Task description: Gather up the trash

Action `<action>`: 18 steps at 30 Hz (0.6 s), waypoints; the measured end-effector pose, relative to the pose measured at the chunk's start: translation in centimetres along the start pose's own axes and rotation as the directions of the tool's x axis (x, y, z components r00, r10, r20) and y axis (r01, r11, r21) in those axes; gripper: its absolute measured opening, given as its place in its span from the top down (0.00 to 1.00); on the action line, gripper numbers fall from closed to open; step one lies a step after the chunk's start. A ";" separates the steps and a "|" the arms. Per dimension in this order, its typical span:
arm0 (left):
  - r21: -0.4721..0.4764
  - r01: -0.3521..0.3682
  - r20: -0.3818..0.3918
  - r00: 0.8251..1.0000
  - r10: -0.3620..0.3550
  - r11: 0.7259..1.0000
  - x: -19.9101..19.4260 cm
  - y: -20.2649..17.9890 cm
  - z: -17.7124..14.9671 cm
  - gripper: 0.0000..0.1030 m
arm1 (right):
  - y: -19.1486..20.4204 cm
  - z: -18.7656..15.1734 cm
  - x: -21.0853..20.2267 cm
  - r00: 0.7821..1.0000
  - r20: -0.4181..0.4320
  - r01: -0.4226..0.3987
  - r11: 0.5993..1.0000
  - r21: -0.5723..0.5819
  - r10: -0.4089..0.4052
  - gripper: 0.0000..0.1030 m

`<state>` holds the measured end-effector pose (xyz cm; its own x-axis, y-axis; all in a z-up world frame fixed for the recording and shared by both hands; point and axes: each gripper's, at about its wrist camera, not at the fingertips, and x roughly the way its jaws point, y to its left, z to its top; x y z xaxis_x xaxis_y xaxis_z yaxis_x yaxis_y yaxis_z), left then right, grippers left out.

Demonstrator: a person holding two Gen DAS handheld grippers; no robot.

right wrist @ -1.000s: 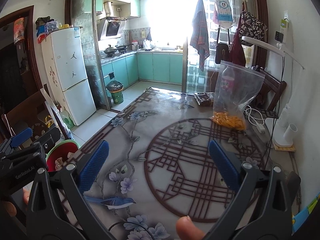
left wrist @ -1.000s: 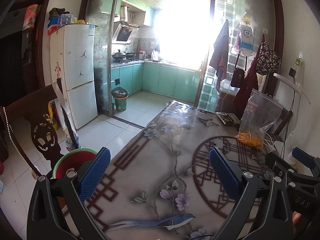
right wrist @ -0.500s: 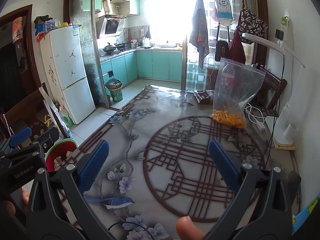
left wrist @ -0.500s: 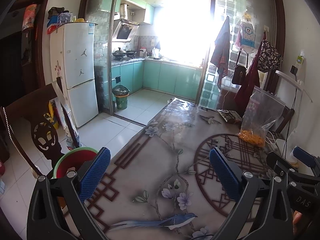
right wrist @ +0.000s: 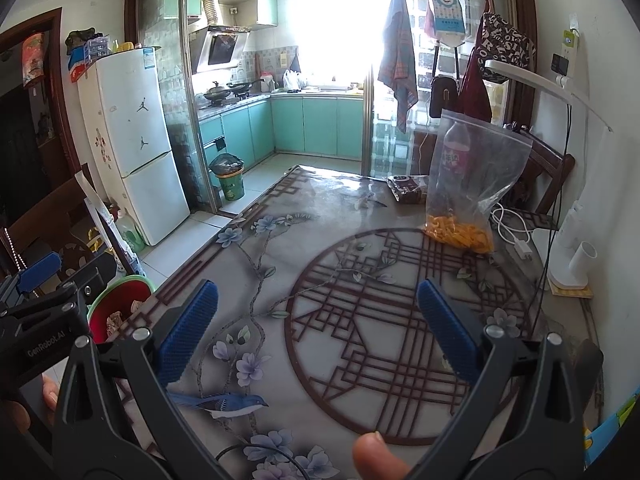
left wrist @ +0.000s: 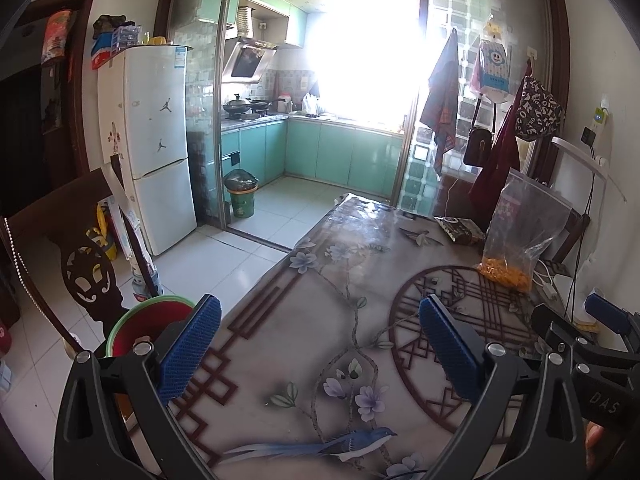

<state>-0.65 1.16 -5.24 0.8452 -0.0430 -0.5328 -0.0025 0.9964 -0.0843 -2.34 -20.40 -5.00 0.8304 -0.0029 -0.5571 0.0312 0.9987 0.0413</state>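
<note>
Both grippers hang over a flower-patterned table (left wrist: pixel 320 320) (right wrist: pixel 320 248). My left gripper (left wrist: pixel 320 344) is open and holds nothing; my right gripper (right wrist: pixel 318 332) is open and holds nothing too. A red bin with a green rim (left wrist: pixel 140 320) (right wrist: pixel 120 300) stands on the floor at the table's left edge, with scraps inside. At the far right of the table stands a clear zip bag (left wrist: pixel 524 232) (right wrist: pixel 472 184) with orange pieces at its bottom. Beside it lies a dark wrapper (left wrist: pixel 460 230) (right wrist: pixel 406 188).
A carved dark chair (left wrist: pixel 80 264) stands left of the table by a white fridge (left wrist: pixel 156 140) (right wrist: pixel 132 140). A green bin (left wrist: pixel 240 196) (right wrist: pixel 229 178) sits in the kitchen doorway. A white lamp (right wrist: pixel 568 256) and a cable (right wrist: pixel 516 232) occupy the right edge.
Both grippers have tilted slightly, so the far end of the table sits a little lower in view. The jaws stayed open and nothing on the table moved.
</note>
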 end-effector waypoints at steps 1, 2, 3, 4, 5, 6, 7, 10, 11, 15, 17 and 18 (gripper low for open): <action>0.000 0.000 -0.001 1.000 0.000 1.000 0.0 0.0 0.0 0.08 | 0.0 0.0 0.1 1.000 -0.001 0.000 1.000 0.000 0.000 0.04; 0.001 0.001 -0.002 1.000 -0.001 1.000 0.2 0.0 0.0 0.08 | -0.1 0.0 0.1 1.000 -0.002 -0.001 1.000 0.000 0.001 0.05; 0.002 0.002 -0.004 1.000 -0.002 1.000 0.3 0.0 0.0 0.08 | -0.1 0.0 0.1 1.000 -0.003 -0.001 1.000 0.000 0.001 0.04; 0.002 0.001 -0.005 1.000 -0.001 1.000 0.4 0.0 0.0 0.08 | -0.1 0.0 0.2 1.000 -0.004 -0.002 1.000 -0.001 0.002 0.04; 0.003 0.002 -0.007 1.000 -0.002 1.000 0.5 0.0 0.0 0.08 | -0.1 0.0 0.3 1.000 -0.005 -0.001 1.000 -0.001 0.001 0.04; 0.002 0.003 -0.008 1.000 -0.003 1.000 0.6 -0.1 0.0 0.08 | -0.1 0.1 0.3 1.000 -0.006 -0.002 1.000 0.000 0.002 0.04; 0.002 0.002 -0.011 1.000 -0.002 1.000 0.8 -0.1 0.0 0.08 | -0.1 0.1 0.4 1.000 -0.007 -0.002 1.000 0.000 0.002 0.04; -0.005 0.002 -0.021 1.000 -0.002 1.000 1.0 0.0 0.0 0.08 | -0.1 0.1 0.6 1.000 -0.012 -0.003 1.000 0.000 0.003 0.04; -0.004 0.003 -0.026 1.000 -0.003 1.000 1.2 0.0 0.0 0.08 | -0.1 0.0 0.8 1.000 -0.014 -0.003 1.000 0.000 0.003 0.04; 0.024 0.010 -0.048 0.999 -0.009 1.000 2.2 -0.3 -0.3 0.08 | -0.3 -0.2 1.6 0.999 -0.031 -0.006 1.000 -0.002 0.006 0.05; 0.043 0.017 -0.082 0.997 -0.014 0.999 3.4 -0.5 -0.9 0.08 | -0.6 -0.5 2.5 0.999 -0.048 -0.007 1.000 0.002 0.007 0.04; 0.052 0.016 -0.097 0.995 -0.011 0.999 4.0 -0.6 -1.2 0.08 | -0.9 -1.0 3.2 0.998 -0.058 -0.003 1.000 0.003 0.003 0.05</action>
<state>2.12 0.29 -8.34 0.7895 -0.0602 -0.6108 0.0383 0.9981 -0.0489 -0.29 -21.24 -7.63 0.7971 0.0032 -0.6038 0.0307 0.9985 0.0458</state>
